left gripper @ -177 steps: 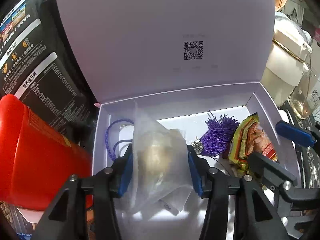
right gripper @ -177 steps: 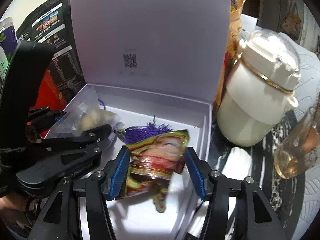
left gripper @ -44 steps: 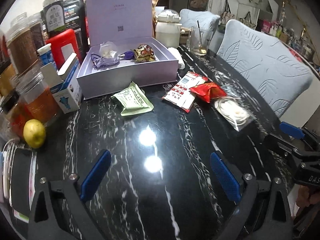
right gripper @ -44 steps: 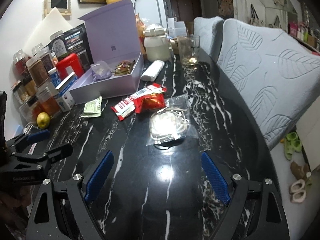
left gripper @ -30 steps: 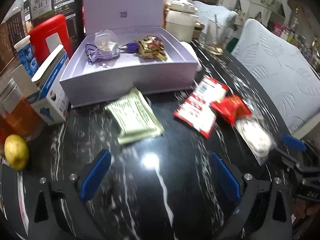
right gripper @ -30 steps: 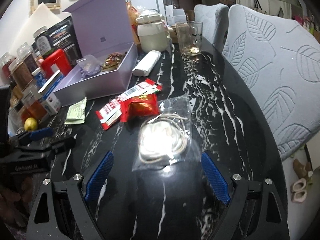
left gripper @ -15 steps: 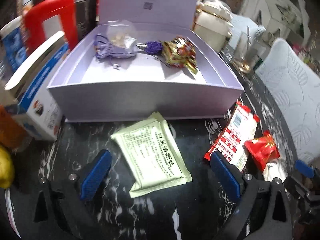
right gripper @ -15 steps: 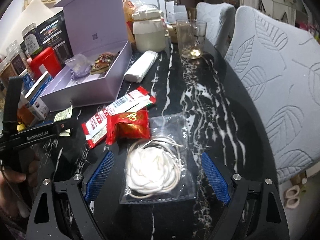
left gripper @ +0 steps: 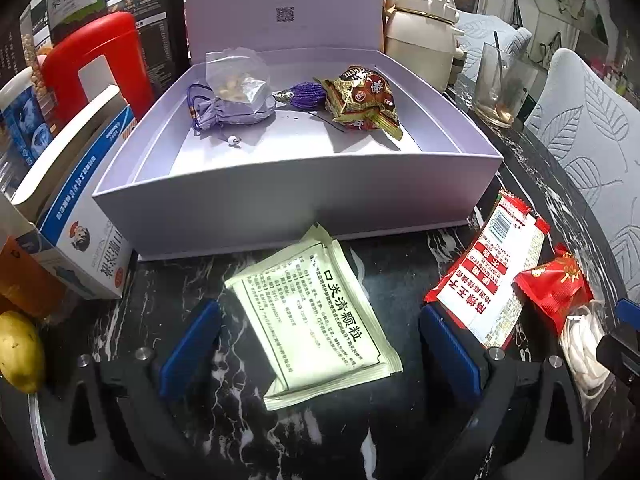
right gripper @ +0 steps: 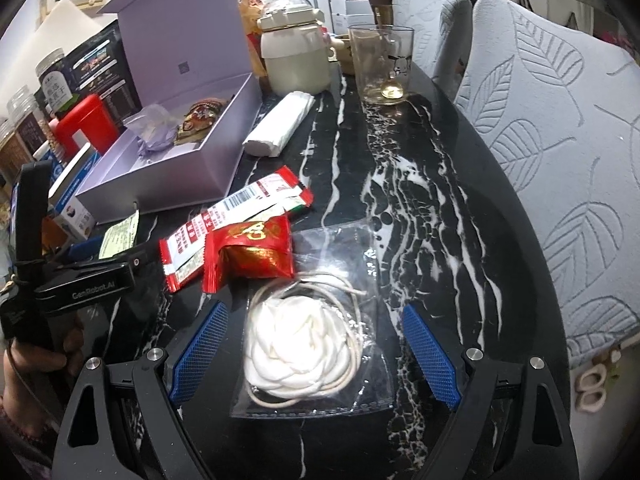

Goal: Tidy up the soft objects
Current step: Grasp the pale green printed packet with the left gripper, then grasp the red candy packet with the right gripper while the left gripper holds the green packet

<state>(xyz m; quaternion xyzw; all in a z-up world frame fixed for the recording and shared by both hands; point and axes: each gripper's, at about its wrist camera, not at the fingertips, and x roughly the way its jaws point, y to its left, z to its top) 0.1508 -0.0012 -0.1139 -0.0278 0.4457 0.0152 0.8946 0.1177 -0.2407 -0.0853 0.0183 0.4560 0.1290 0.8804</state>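
Both hand-held grippers have swung back from the lilac box [left gripper: 280, 200] and now hover released, the left hand-held gripper [left gripper: 316, 344] straddling the pale green sachet [left gripper: 316, 312], the right hand-held gripper [right gripper: 314, 350] straddling the clear bag of white cord [right gripper: 308, 344] on the table [right gripper: 420, 208], so two more pickups look imminent

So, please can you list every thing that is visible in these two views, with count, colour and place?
Open lilac cardboard box: one, lilac, back of the black marble table.
Lilac drawstring pouch: one, inside box, left.
Clear bag of pale pieces: one, on the pouch.
Purple tassel: one, box middle.
Gold-red foil snack: one, box right.
Pale green sachet: one, table, before box.
Red-white flat packet: one, right of sachet.
Red foil packet: one, beside it.
Clear bag with white cord: one, nearest.
Cream jar: one, behind box.
Glass: one, clear, far right.
Lemon: one, yellow, left edge.
Left tongs: open, around sachet.
Right tongs: open, around cord bag.
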